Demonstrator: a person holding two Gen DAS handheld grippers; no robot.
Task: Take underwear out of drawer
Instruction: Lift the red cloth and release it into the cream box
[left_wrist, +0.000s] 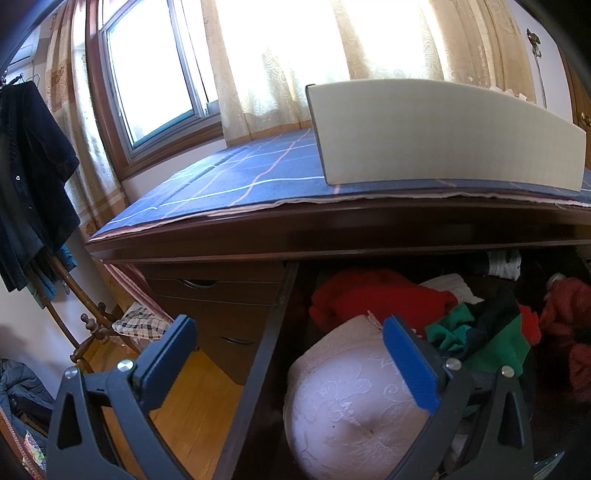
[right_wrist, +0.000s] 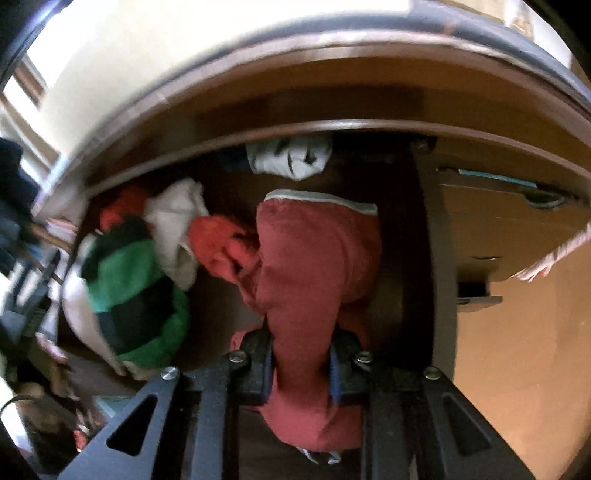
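Right wrist view: the right tool (right_wrist: 301, 363) is clamped on the red underwear (right_wrist: 317, 266), which hangs bunched above the open drawer (right_wrist: 430, 280). The left tool (left_wrist: 291, 354) hovers spread wide over a white lace bra (left_wrist: 347, 410), pinching nothing.

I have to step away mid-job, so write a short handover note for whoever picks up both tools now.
Right tool: shut on the red underwear, which hangs bunched between its pads above the open drawer.
Left tool: open, holding nothing, above the drawer's left side near a pale lace piece.
Done: drawer open, red piece gripped.
Left: bring it clear of the drawer. Whether it is fully free of the red cloth beside it is unclear. A green and black garment lies in the drawer too.
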